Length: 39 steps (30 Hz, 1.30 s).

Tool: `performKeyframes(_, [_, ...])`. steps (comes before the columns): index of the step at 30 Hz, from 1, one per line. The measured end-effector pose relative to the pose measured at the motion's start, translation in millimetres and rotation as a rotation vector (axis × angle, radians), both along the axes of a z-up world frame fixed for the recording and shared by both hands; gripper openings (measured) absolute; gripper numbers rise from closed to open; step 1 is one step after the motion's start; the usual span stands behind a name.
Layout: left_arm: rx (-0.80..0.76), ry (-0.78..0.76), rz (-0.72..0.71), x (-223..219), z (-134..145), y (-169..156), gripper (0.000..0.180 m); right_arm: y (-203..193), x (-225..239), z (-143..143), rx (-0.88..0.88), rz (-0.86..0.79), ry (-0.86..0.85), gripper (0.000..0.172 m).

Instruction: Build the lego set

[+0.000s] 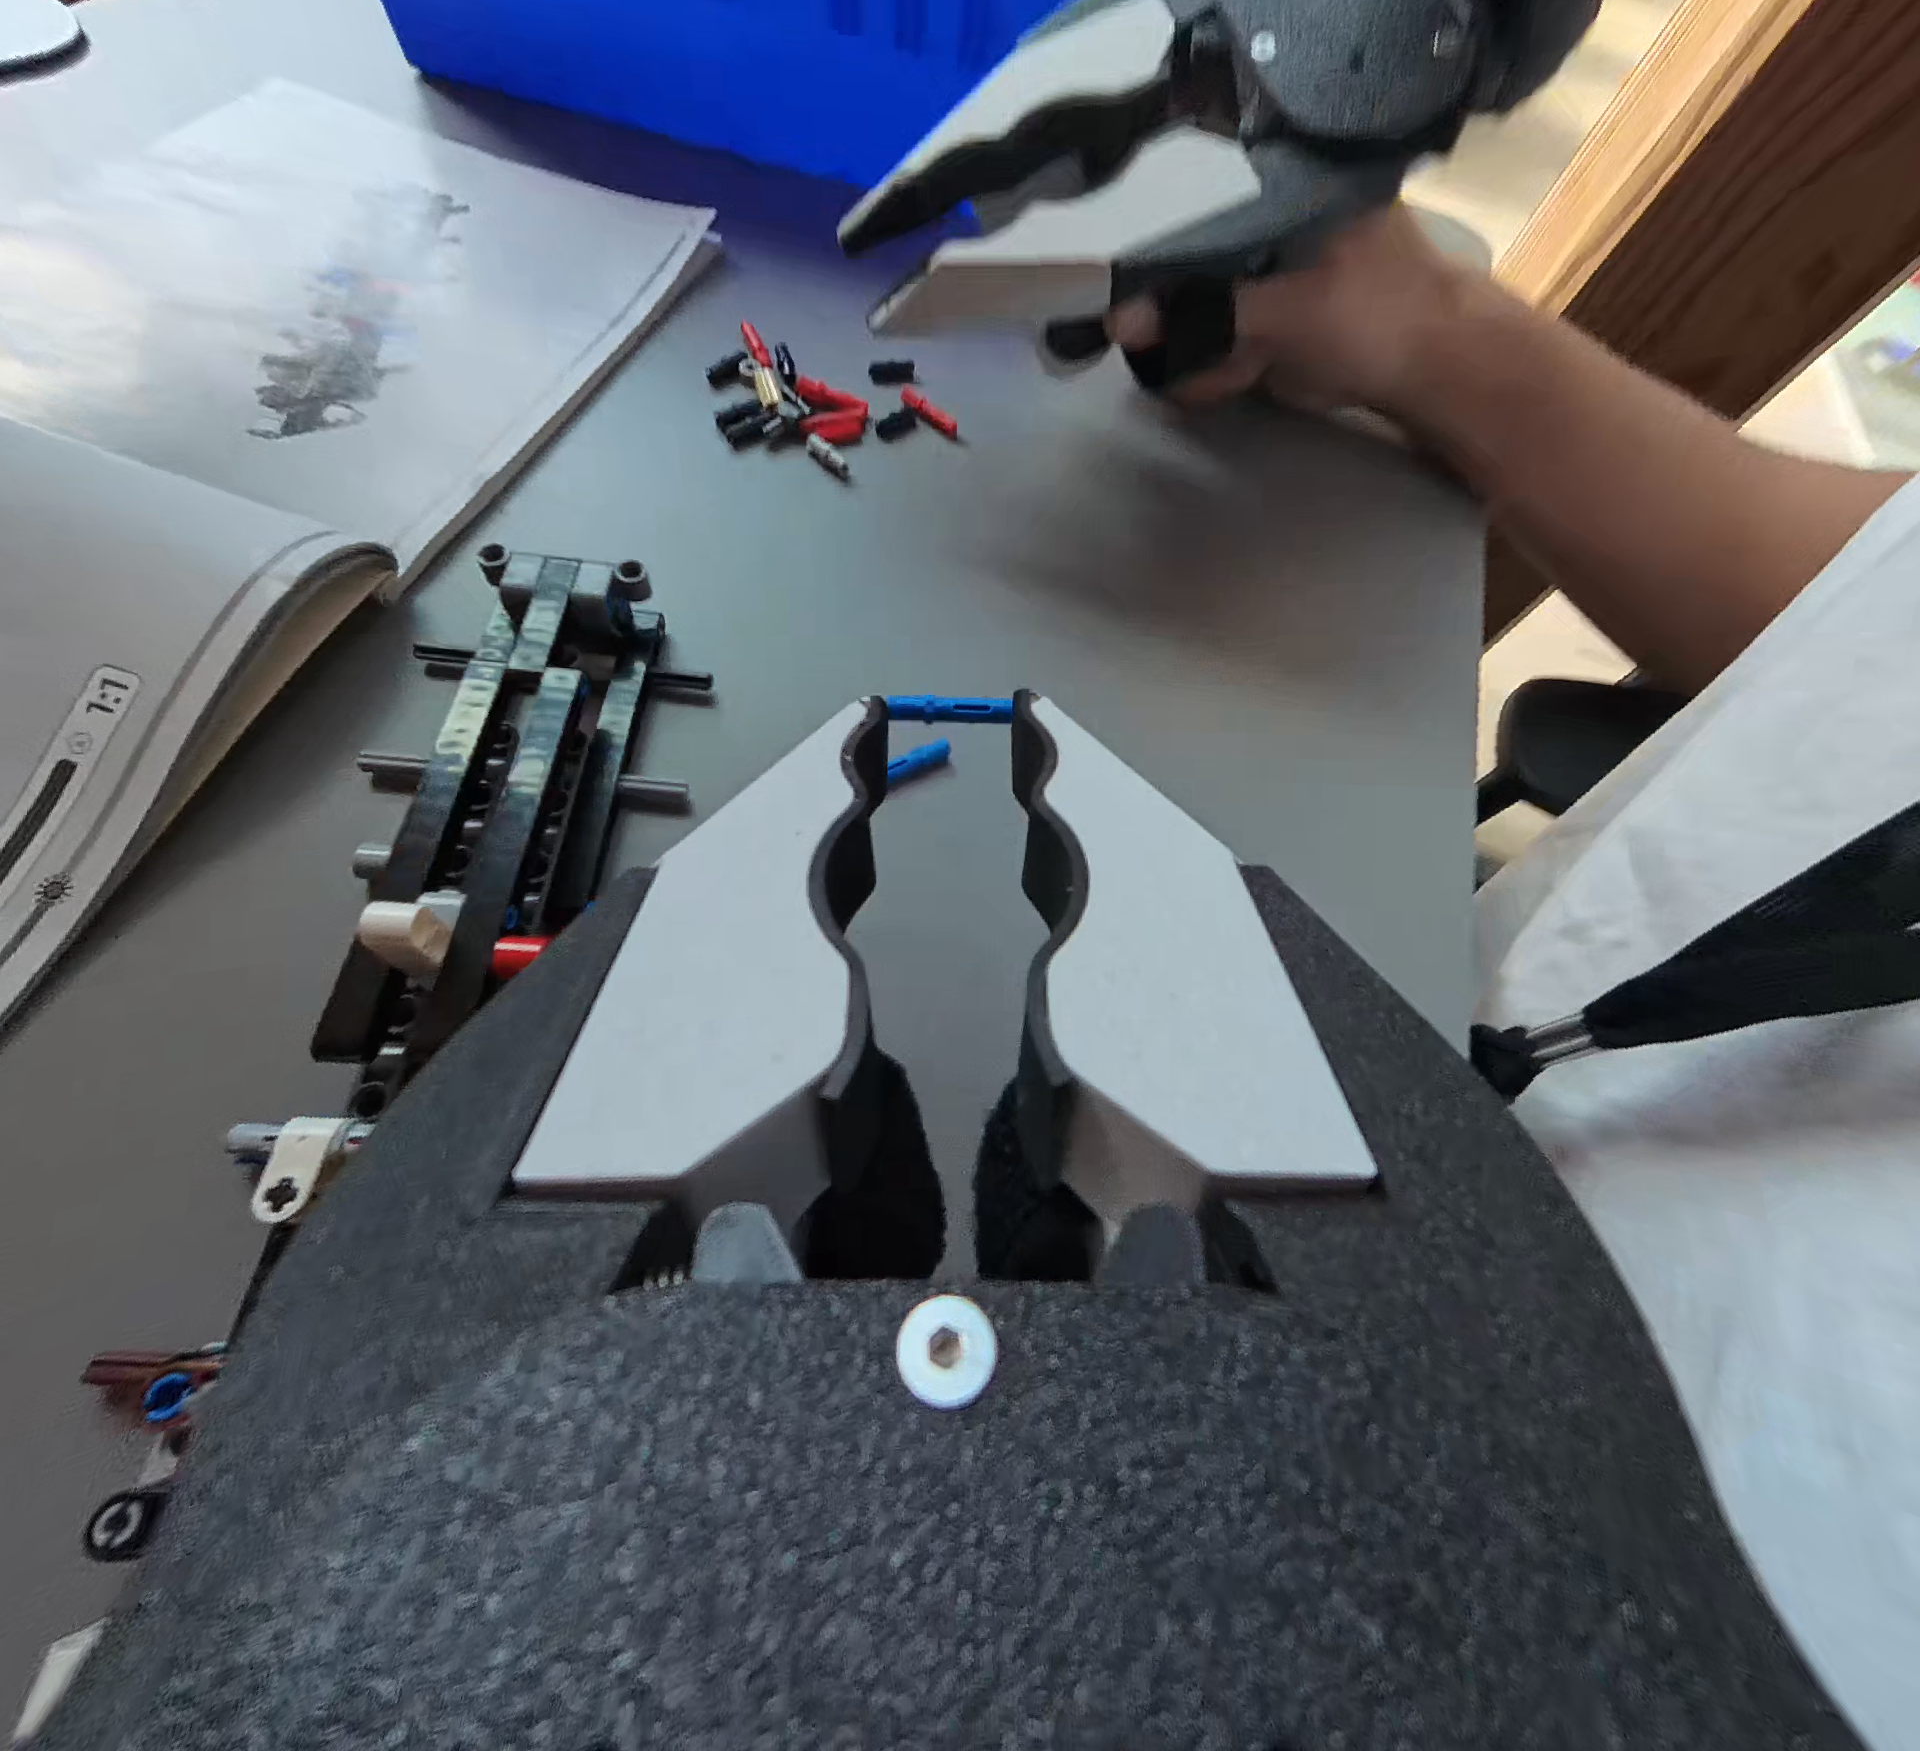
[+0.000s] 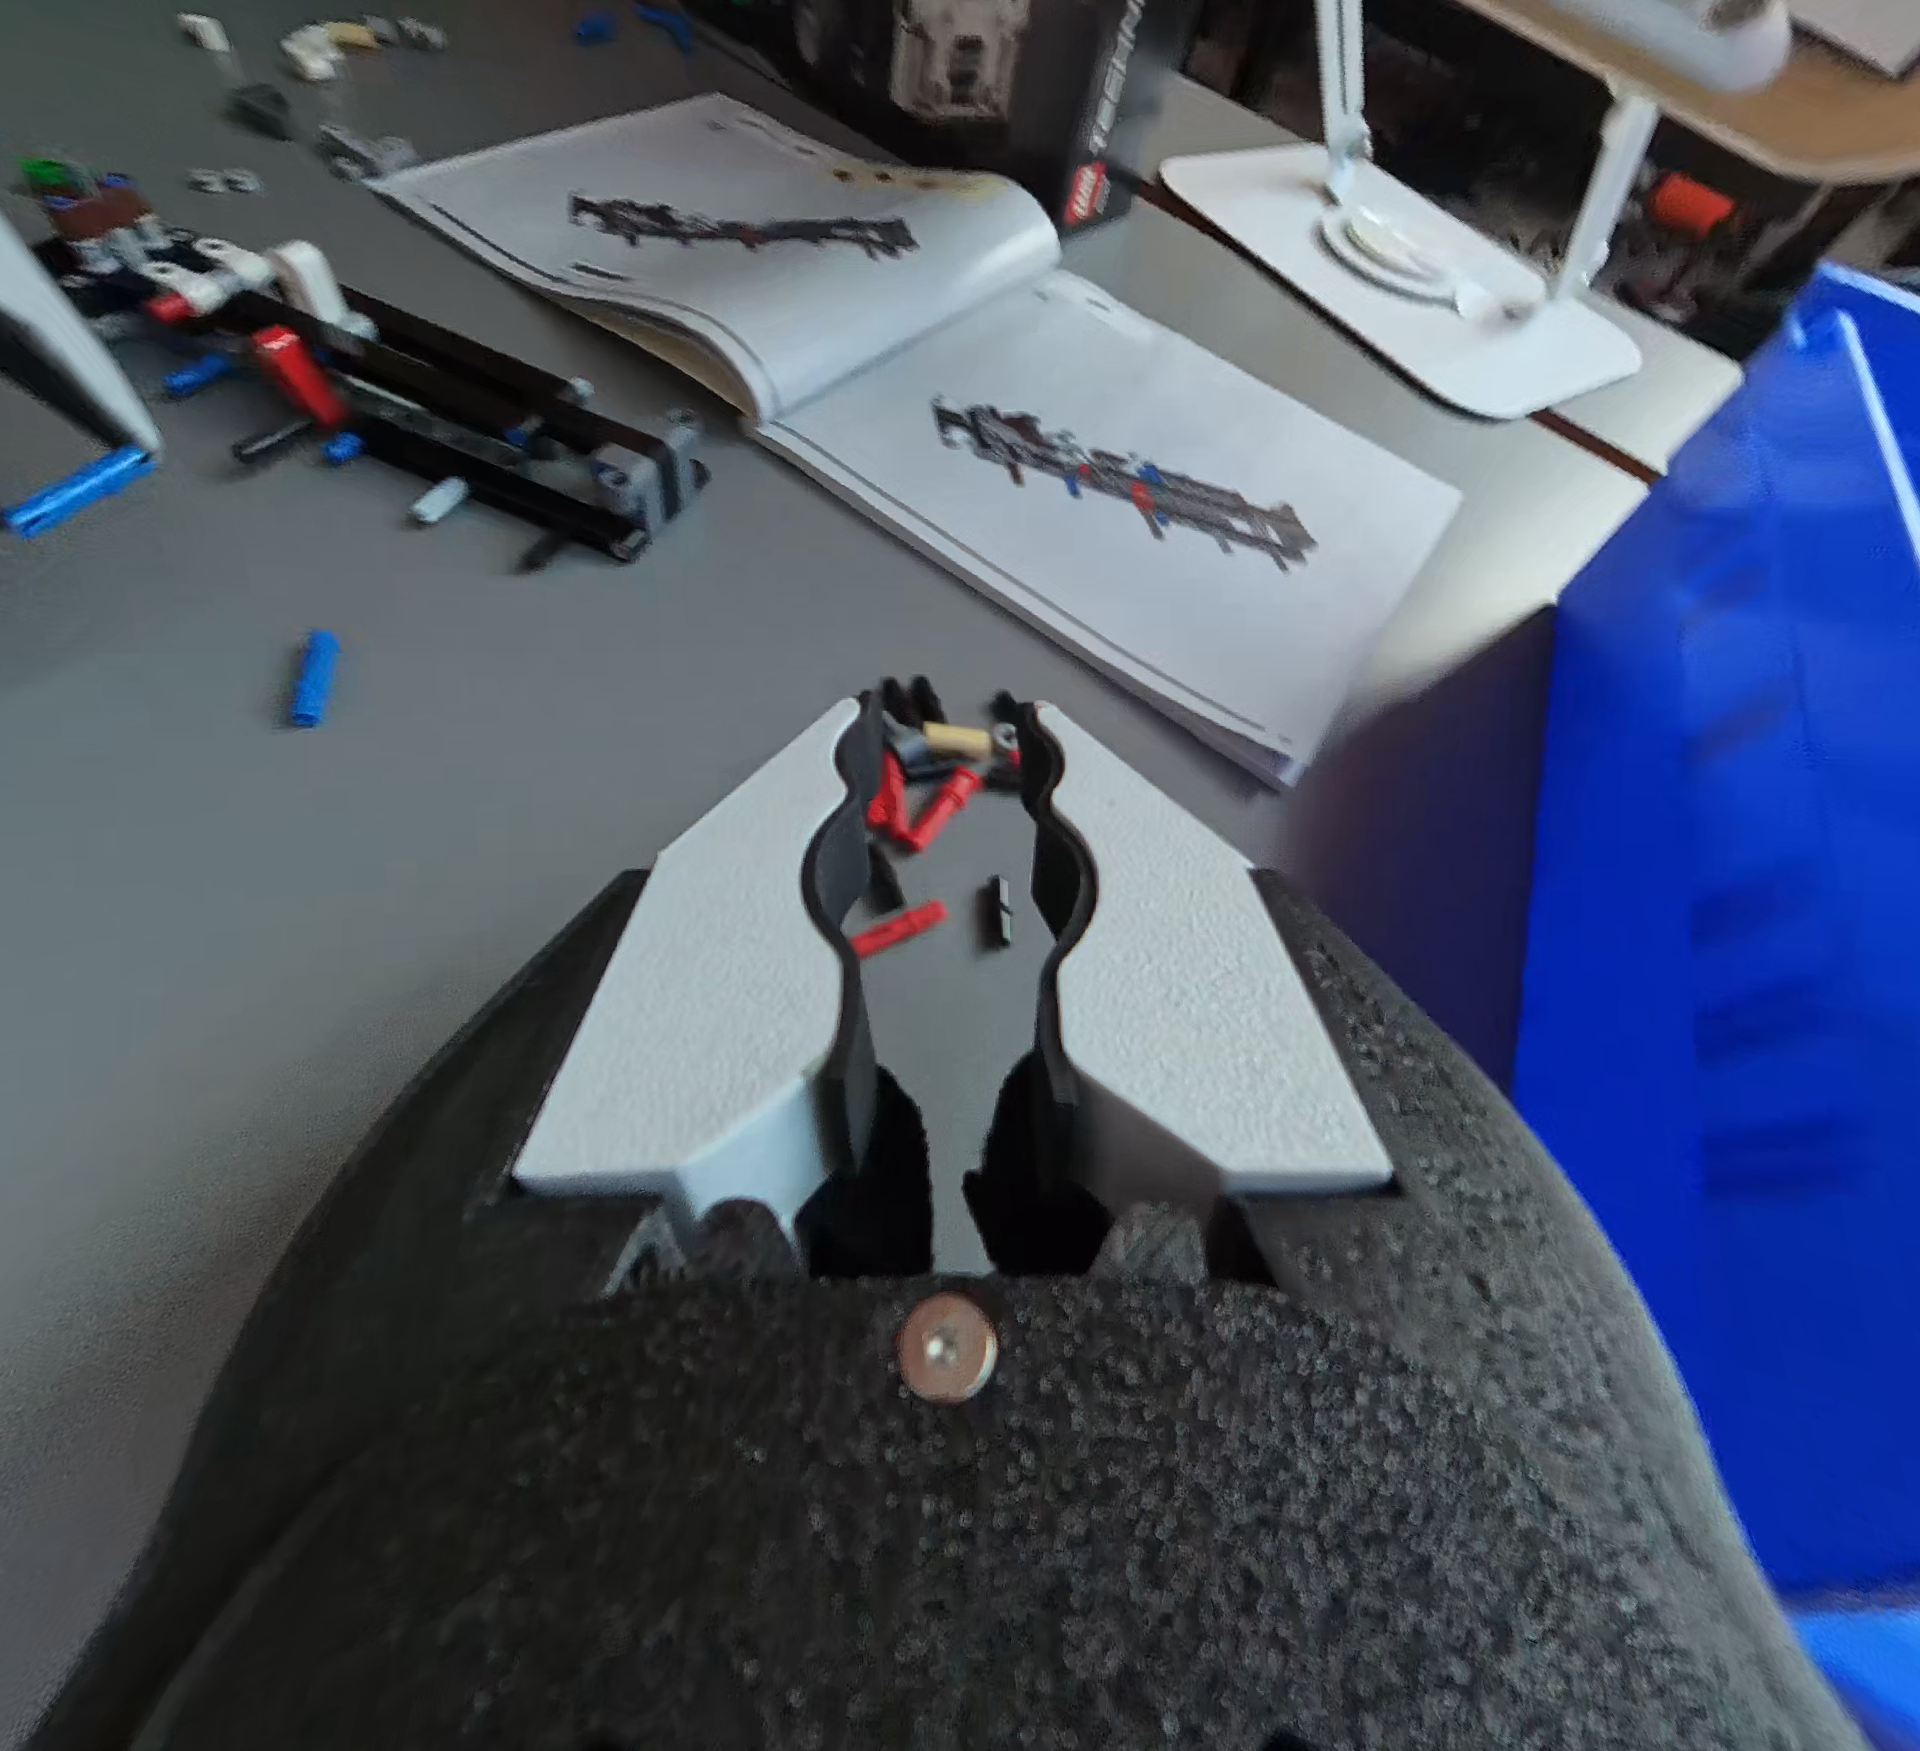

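Jaws above dark grey table (image 1: 1143, 558)

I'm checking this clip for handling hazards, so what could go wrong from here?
1. The left claw pinches a blue pin end to end at its very tips; it may slip or spring out.
2. The right claw, open, hovers over a cluster of small red and black pins; it might scatter them.
3. A second blue pin lies under the left claw and could be knocked away.
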State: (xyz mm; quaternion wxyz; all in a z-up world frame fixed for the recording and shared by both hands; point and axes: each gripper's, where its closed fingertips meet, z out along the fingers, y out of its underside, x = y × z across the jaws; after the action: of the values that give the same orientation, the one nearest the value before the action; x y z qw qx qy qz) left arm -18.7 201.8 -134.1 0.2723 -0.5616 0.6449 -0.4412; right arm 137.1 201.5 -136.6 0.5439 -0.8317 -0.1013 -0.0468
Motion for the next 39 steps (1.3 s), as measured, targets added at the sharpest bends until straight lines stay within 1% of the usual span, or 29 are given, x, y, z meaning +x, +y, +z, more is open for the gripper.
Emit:
performKeyframes(2, [-0.085,-0.061,0.032,0,20,5,0.022,6,-39,7,0.039,0.114,-0.020,0.025])
performKeyframes(3, [-0.108,-0.084,0.056,0,27,10,0.022,8,-62,10,0.046,0.191,-0.013,0.027])
performKeyframes(5, [-0.131,-0.105,0.115,-2,38,19,0.022,11,-97,18,0.073,0.293,-0.003,0.031])
performKeyframes(8, [-0.177,-0.098,0.191,-5,42,28,0.022,14,-134,27,0.140,0.379,-0.040,0.032])
performKeyframes(9, [-0.198,-0.088,0.217,-6,41,30,0.022,15,-142,28,0.153,0.395,-0.052,0.032])
performKeyframes(11, [-0.269,-0.089,0.232,-6,40,29,0.022,16,-154,20,0.117,0.437,-0.046,0.033])
performKeyframes(14, [-0.365,-0.093,0.238,-4,36,26,0.022,18,-159,15,0.092,0.450,-0.046,0.035])
performKeyframes(18, [-0.430,-0.085,0.239,-2,29,22,0.022,20,-154,20,0.148,0.402,-0.133,0.033])
performKeyframes(20, [-0.438,-0.083,0.233,-3,27,21,0.022,21,-153,20,0.176,0.385,-0.236,0.025])
performKeyframes(22, [-0.441,-0.079,0.225,-4,26,19,0.022,22,-156,19,0.201,0.372,-0.374,0.024])
performKeyframes(23, [-0.442,-0.081,0.222,-4,27,19,0.022,22,-158,21,0.230,0.361,-0.431,0.020])
performKeyframes(25, [-0.442,-0.088,0.215,-4,29,17,0.022,21,-161,25,0.271,0.351,-0.493,0.015])
performKeyframes(27, [-0.432,-0.091,0.215,-6,29,16,0.022,19,-161,34,0.319,0.340,-0.504,0.014])
performKeyframes(30, [-0.439,-0.095,0.202,-8,31,12,0.022,15,-166,38,0.342,0.367,-0.484,0.012])
performKeyframes(34, [-0.454,-0.097,0.167,-12,32,4,0.022,12,-174,35,0.349,0.411,-0.506,0.009])
performKeyframes(35, [-0.460,-0.091,0.151,-13,31,0,0.022,11,-176,36,0.356,0.414,-0.520,0.006])
performKeyframes(39, [-0.476,-0.094,0.142,-17,31,-3,0.022,9,-182,35,0.362,0.449,-0.533,0.003])
